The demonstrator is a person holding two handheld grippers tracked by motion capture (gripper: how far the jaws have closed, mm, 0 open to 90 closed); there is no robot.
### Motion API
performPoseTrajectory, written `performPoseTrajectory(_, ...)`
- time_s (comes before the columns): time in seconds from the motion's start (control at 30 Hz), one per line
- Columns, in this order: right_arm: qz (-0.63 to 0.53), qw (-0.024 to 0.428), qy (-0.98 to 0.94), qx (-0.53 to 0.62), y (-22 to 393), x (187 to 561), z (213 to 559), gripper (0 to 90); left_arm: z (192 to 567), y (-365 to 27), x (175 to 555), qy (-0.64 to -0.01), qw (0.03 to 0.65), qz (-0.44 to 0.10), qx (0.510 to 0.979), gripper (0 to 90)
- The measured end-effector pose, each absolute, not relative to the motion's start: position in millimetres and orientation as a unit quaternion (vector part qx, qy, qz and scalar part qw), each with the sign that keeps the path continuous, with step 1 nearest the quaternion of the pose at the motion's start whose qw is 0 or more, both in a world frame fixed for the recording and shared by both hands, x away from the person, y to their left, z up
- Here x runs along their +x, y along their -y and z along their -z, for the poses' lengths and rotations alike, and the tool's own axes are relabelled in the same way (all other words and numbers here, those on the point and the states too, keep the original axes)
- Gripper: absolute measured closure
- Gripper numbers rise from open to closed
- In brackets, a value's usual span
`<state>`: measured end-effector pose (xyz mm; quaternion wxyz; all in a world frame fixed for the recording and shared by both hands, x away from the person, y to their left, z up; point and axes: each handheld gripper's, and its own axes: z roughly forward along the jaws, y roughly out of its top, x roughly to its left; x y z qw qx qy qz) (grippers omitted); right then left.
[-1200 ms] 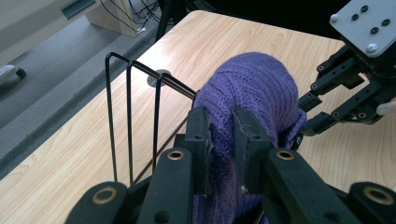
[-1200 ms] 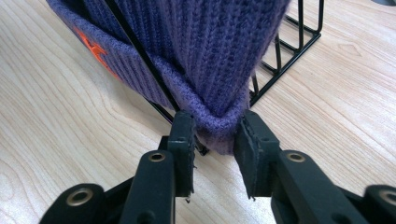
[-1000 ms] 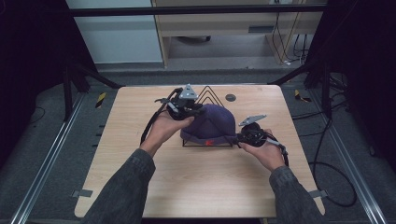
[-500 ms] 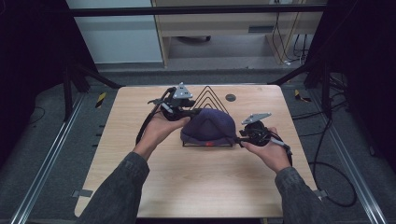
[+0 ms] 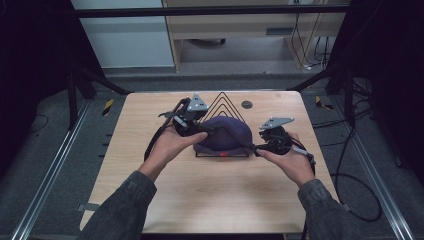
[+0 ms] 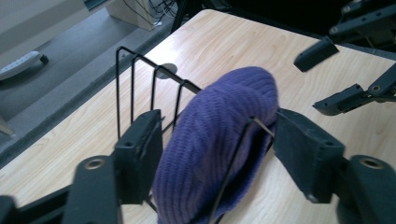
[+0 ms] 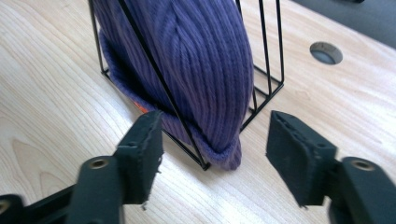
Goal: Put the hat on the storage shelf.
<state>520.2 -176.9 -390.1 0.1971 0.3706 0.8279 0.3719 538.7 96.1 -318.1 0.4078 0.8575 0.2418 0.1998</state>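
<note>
One purple knitted beanie [image 5: 223, 134] sits draped over one black wire rack [image 5: 224, 102] of nested triangular frames, near the middle of the far half of the wooden table [image 5: 210, 200]; in the right gripper view its folded brim [image 7: 219, 151] reaches down to the rack's base bar and the tabletop. The hat is pulled over the wires so the frame fills it out and holds it upright — judged a finished placement, with both tools now letting go. Left gripper [image 6: 217, 140]: jaws have just been opening and stand spread, the beanie and one wire running between them, but the pads do not visibly press on the knit. Right gripper [image 7: 215, 140]: jaws have likewise just been opening, spread, with the brim's lower corner and the rack's near corner just ahead of them, apart from both pads. In the high view the two grippers flank the hat, left gripper [image 5: 192, 120] at its far-left shoulder, right gripper [image 5: 262, 145] at its right edge — one on each side, presumably to stretch the hat evenly over the frame. Count: one beanie, one rack, two grippers, one round hole [image 5: 246, 104] in the tabletop beyond the rack.
</note>
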Motion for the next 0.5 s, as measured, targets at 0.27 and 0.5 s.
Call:
performPoseTrajectory(0.27, -0.378, 0.211, -0.822, 0.371, 174, 516, 374, 18.7, 312, -93, 526, -0.242, 0.404, -0.193, 0.861, 19.7)
performPoseTrajectory(0.5, -0.387, 0.23, -0.812, 0.371, 175, 515, 365, 13.5, 310, -97, 522, -0.244, 0.403, -0.188, 0.862, 12.4)
